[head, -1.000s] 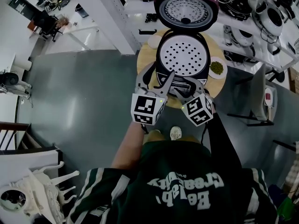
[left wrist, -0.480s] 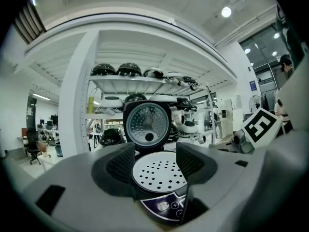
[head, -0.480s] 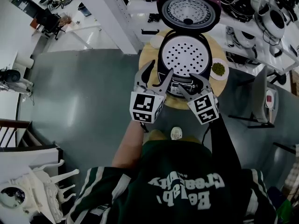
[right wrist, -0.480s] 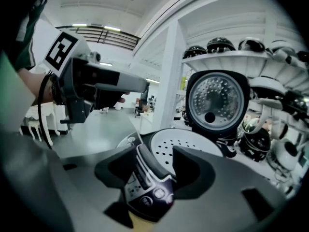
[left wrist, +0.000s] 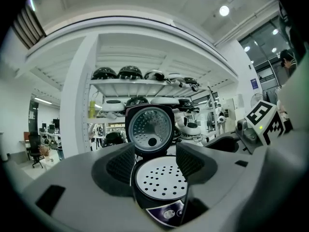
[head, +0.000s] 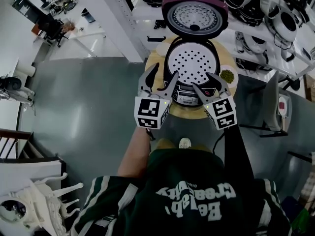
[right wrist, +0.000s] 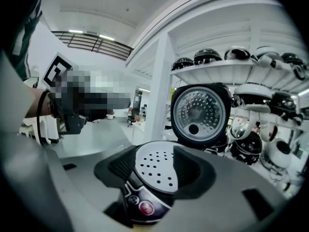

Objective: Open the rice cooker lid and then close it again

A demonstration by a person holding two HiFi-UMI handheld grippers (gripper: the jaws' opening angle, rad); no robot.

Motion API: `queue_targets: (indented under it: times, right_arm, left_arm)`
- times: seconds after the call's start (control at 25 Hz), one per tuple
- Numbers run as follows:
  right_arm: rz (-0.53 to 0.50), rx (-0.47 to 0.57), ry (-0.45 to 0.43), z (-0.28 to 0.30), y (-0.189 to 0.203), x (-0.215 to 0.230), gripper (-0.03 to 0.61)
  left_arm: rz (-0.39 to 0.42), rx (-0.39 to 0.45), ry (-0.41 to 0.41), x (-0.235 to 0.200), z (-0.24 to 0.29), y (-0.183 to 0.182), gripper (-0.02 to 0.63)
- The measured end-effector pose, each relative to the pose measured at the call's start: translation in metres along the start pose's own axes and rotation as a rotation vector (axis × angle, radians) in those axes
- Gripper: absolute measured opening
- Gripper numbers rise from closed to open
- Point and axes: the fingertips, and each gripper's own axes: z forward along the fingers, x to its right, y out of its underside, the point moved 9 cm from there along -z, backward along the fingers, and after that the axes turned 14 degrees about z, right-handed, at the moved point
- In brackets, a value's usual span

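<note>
Right gripper (head: 201, 80) (right wrist: 157, 166): higher now than a second ago, lifted from low against the front panel of the cooker (head: 192, 68) to a spot above and just short of it. Opening at the jaws as well, with nothing between the pads; shows only the cooker's front and perforated plate beyond the gap, apparently clear of both pads.

Left gripper (head: 166, 69) (left wrist: 154, 161): hardly shifted over the same second. Spread to a middling width, empty, level with the right gripper and just to its left, aimed at the same cooker.

Ahead of both grippers and slightly below: the cooker, on the round table (head: 197, 113). Farther ahead and above: the lid (head: 195, 16), standing fully up on its hinge at the far side, inner face toward the grippers. No change in the lid across the second.

Meaning for the task, as a judgement: opening half finished, hence the release and the lift away from the front. Looks like the turn toward closing. Calls next for a reach up and over, past the open pot to the top edge of the lid, then a push forward and down until latched. Risk: letting the lid slam, or stopping short of the latch.
</note>
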Motion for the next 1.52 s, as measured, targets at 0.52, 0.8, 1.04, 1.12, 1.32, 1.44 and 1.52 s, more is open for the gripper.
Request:
queue_targets:
  times: [0.52,0.8,1.04,1.12,1.32,1.44,1.52]
  right_arm:
    - [0.094,0.144,0.018,-0.017,-0.040,0.026,0.336]
    - [0.115,0.203,0.038,-0.019,-0.059,0.044,0.316]
    - [0.101,0.243,0.102,-0.016,-0.084,0.072,0.301]
    - [0.088,0.245,0.125,-0.011,-0.093,0.083,0.301]
    - [0.053,0.246,0.171,0.003,-0.116,0.107,0.302]
    - [0.045,0.238,0.187,0.016,-0.129,0.122,0.313]
    - [0.037,0.234,0.192,0.026,-0.137,0.130,0.316]
  left_arm:
    - [-0.007,0.069,0.040,0.000,0.013,-0.025,0.319]
    - [-0.013,0.087,0.046,-0.012,0.024,-0.036,0.324]
    - [-0.019,0.074,0.087,-0.034,0.048,-0.041,0.322]
    - [-0.011,0.076,0.081,-0.044,0.060,-0.042,0.322]
    - [-0.008,0.068,0.090,-0.073,0.092,-0.044,0.322]
    - [-0.003,0.076,0.102,-0.092,0.115,-0.047,0.322]
    - [-0.001,0.084,0.106,-0.104,0.129,-0.048,0.322]
